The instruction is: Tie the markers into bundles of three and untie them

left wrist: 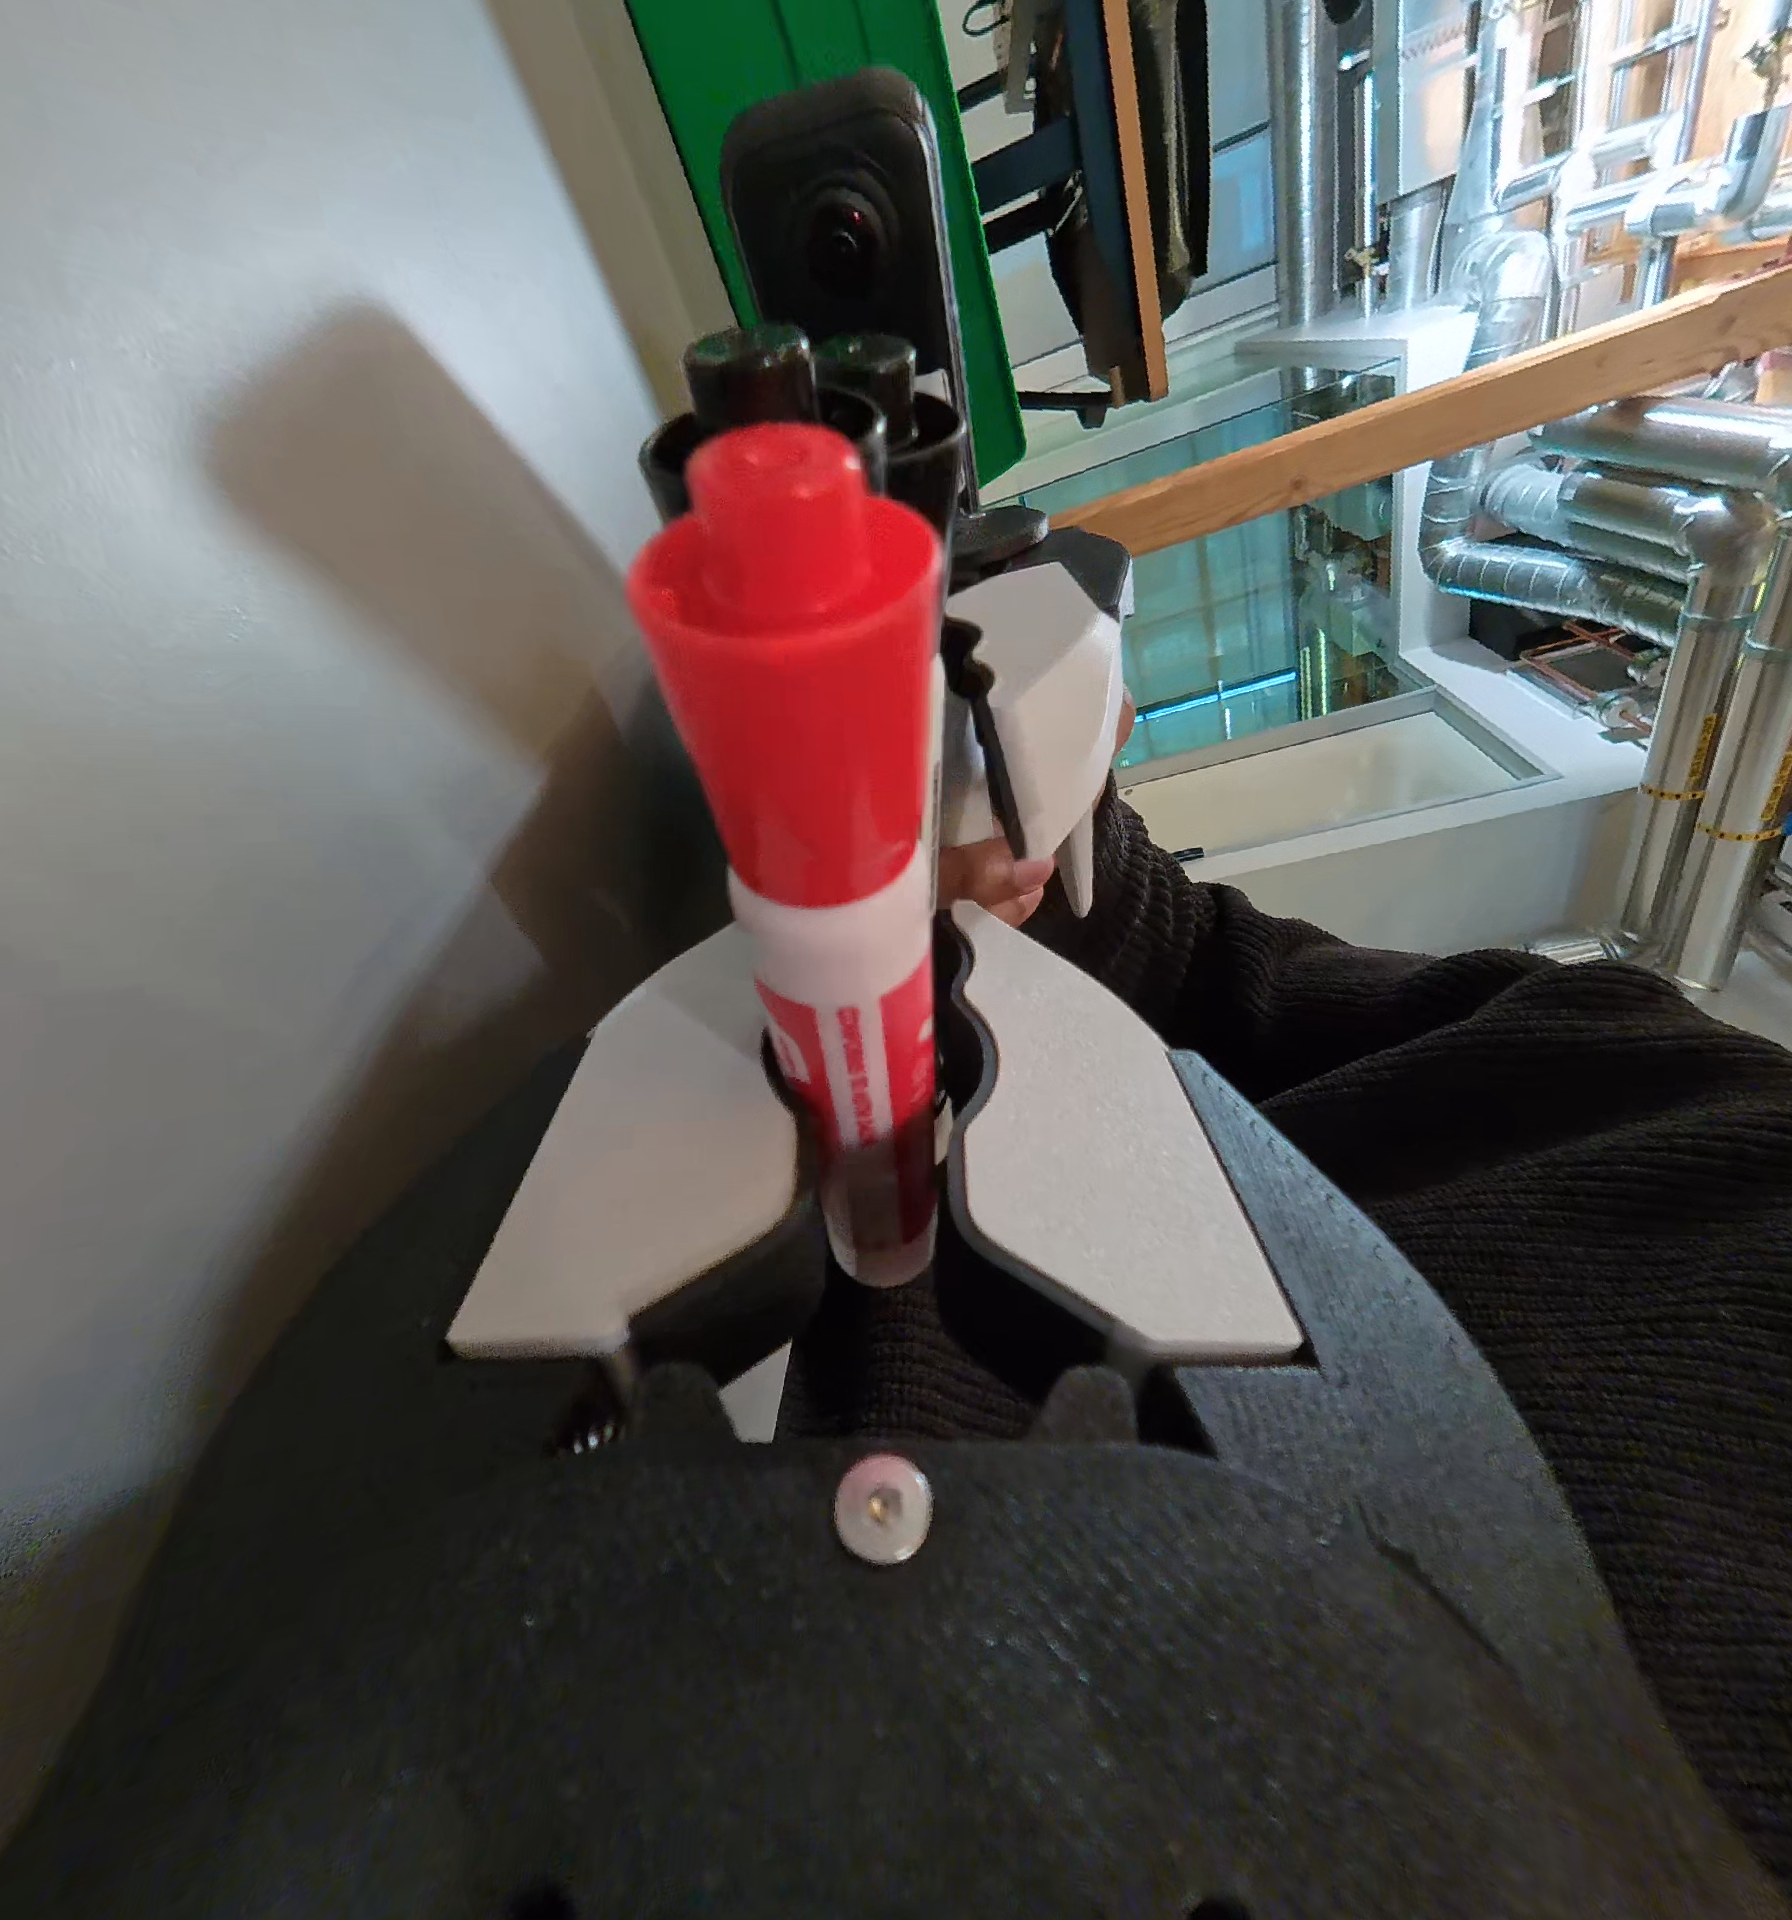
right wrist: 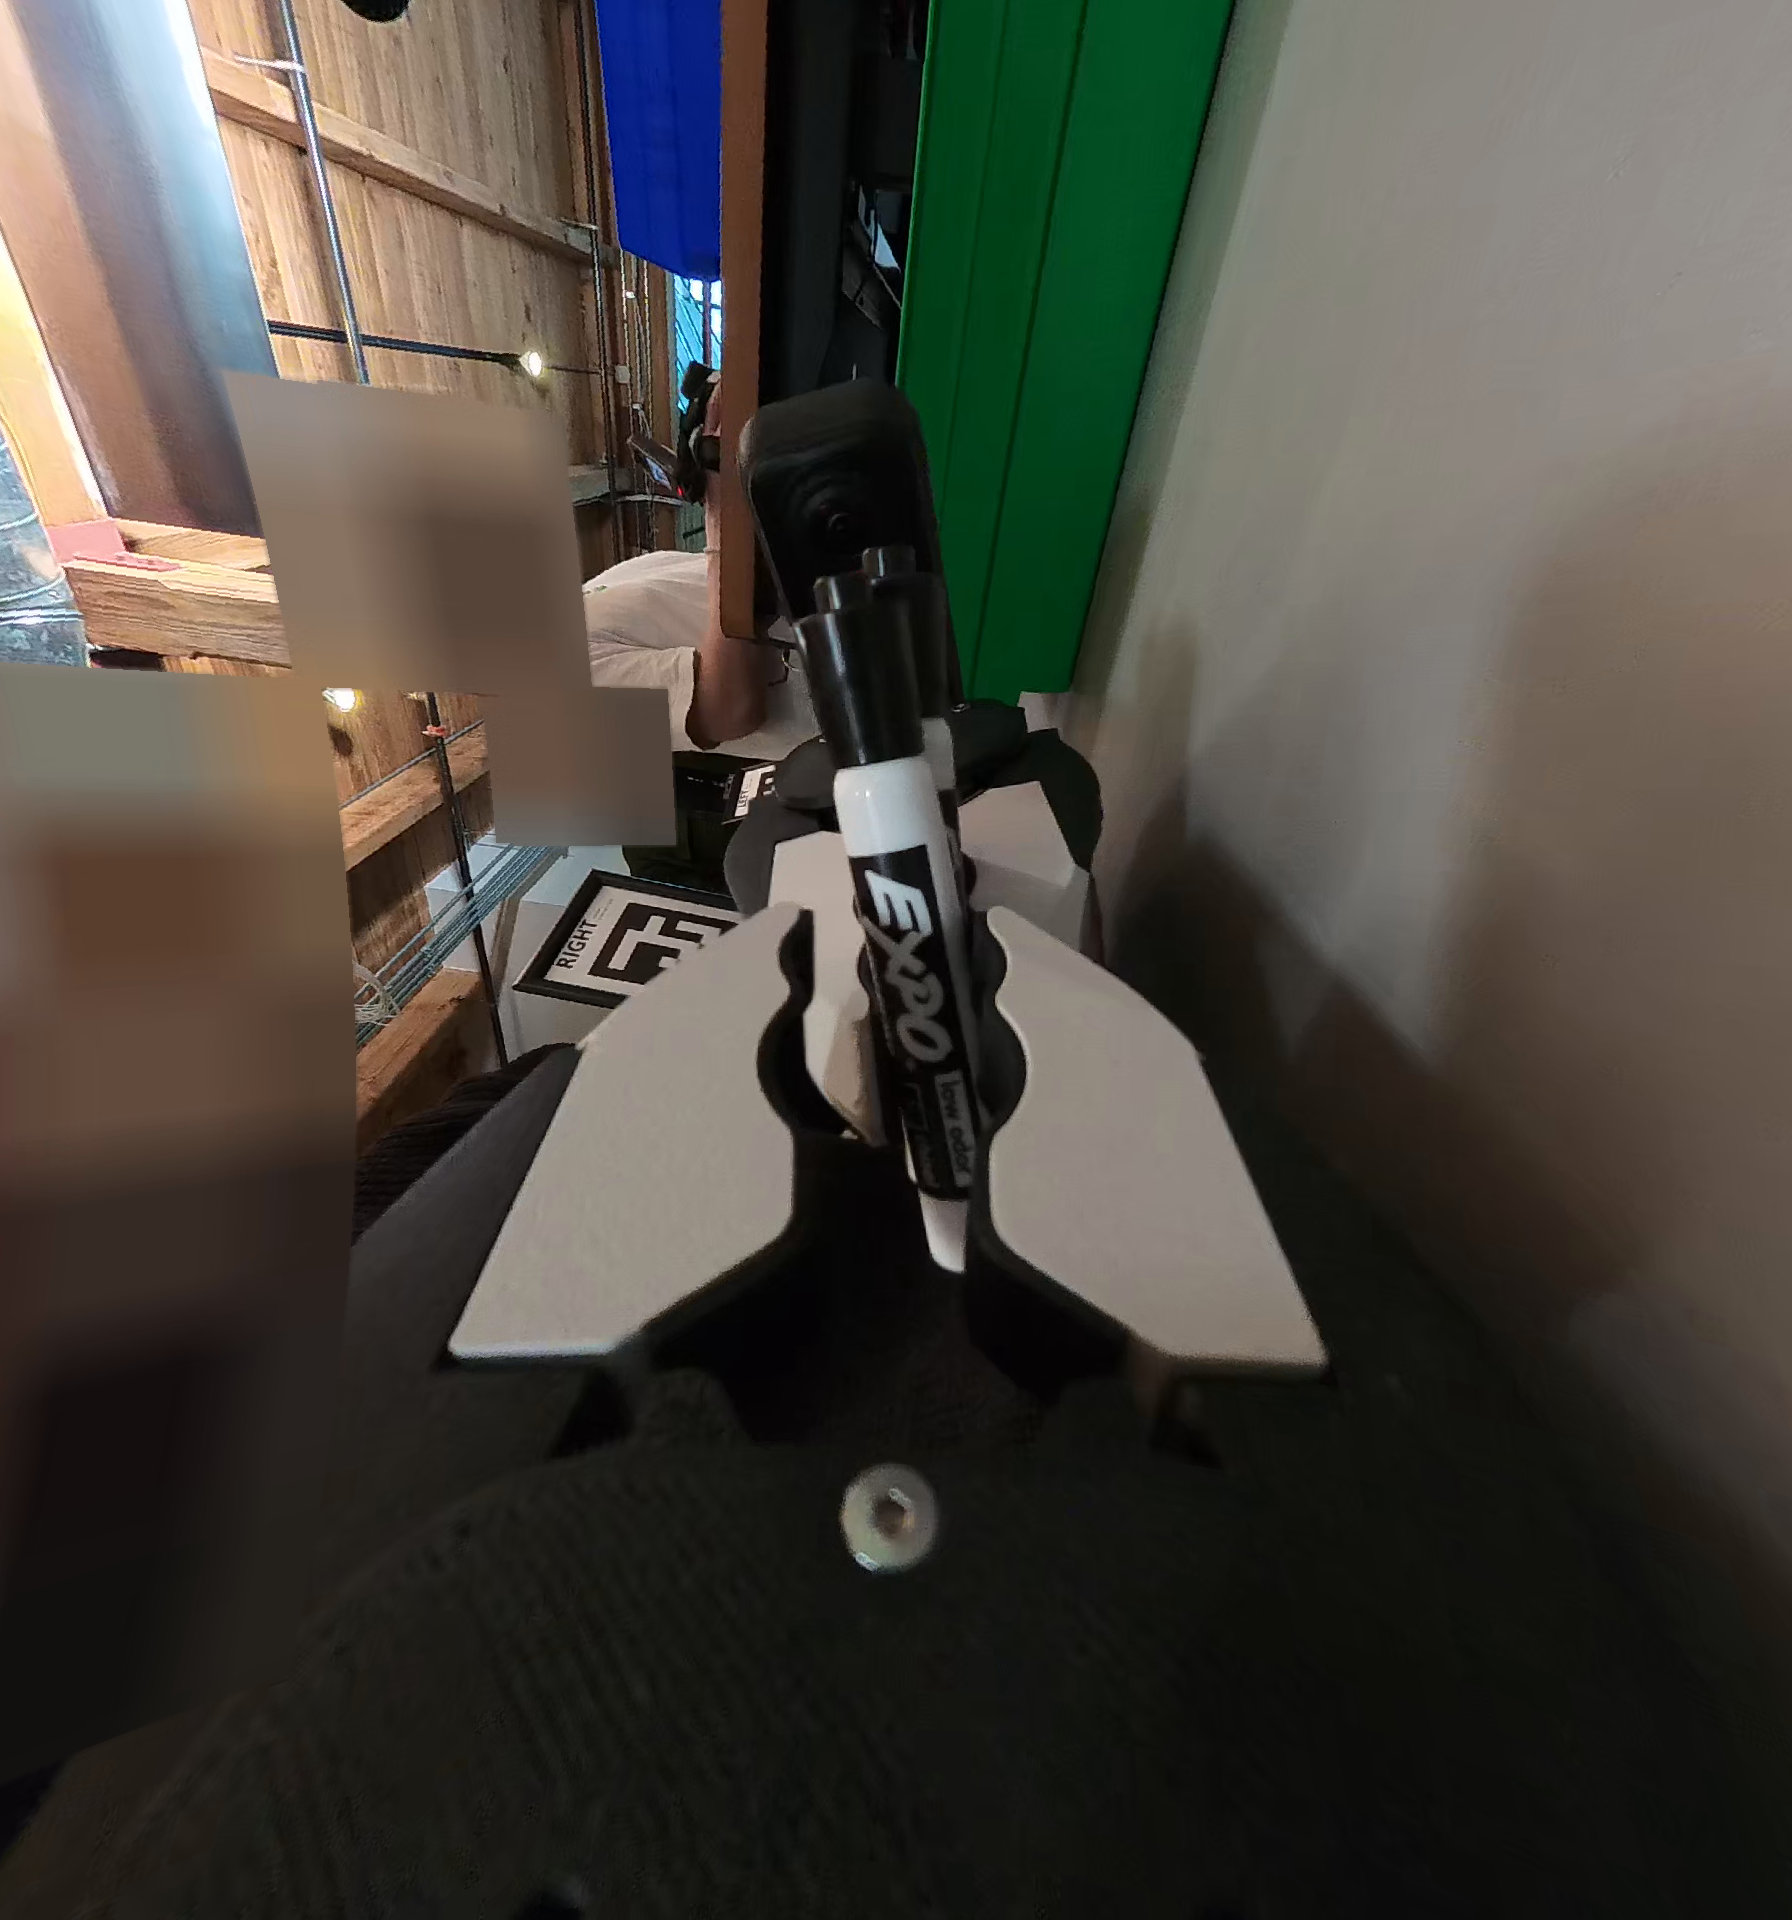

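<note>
My left gripper [left wrist: 850, 997] is shut on a red marker [left wrist: 798, 717], held by its barrel with the red cap pointing away from the camera. Right behind it stand two black markers [left wrist: 809, 384], caps side by side, touching or nearly touching the red one. My right gripper [right wrist: 897, 925] is shut on the black markers [right wrist: 897, 935]; two black caps [right wrist: 866, 603] show beyond its white fingers [right wrist: 1100, 1091]. Each gripper faces the other: the right one shows in the left wrist view [left wrist: 1037, 717], the left one in the right wrist view [right wrist: 1027, 842]. No tie is visible.
A white surface [left wrist: 196, 623] runs along one side of both views, with a green panel [right wrist: 1037, 312] at its end. A person's dark knitted sleeve [left wrist: 1494, 1195] is next to the left gripper. A wooden rail [left wrist: 1443, 384] and metal ducts [left wrist: 1650, 520] lie beyond. Less than 4 cm separates the two grippers' tips.
</note>
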{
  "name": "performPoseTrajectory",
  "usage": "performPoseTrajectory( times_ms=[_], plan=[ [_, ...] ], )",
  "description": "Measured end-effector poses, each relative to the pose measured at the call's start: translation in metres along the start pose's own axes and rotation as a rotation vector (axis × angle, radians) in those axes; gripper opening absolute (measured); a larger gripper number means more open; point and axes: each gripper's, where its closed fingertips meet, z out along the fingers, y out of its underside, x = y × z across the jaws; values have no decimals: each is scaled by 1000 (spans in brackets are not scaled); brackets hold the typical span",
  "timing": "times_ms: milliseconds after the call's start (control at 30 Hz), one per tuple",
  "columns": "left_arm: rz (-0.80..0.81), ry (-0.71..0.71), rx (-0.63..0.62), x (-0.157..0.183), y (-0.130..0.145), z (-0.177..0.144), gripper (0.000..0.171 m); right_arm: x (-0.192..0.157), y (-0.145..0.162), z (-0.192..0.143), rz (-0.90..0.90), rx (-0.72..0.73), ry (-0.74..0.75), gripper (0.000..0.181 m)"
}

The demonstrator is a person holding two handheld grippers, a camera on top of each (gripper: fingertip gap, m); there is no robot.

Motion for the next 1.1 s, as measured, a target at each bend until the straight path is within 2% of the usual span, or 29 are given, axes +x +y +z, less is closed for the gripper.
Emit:
performPoseTrajectory(
  times_ms=[833,1100],
  plan=[
    [-50,-16,-5,-6,1,-1,19,9,-17,-13,-66,69,89,37],
    [-73,-126,-36,-23,6,-5,19,11,-19,-14,-45,81,89,38]
  ],
)
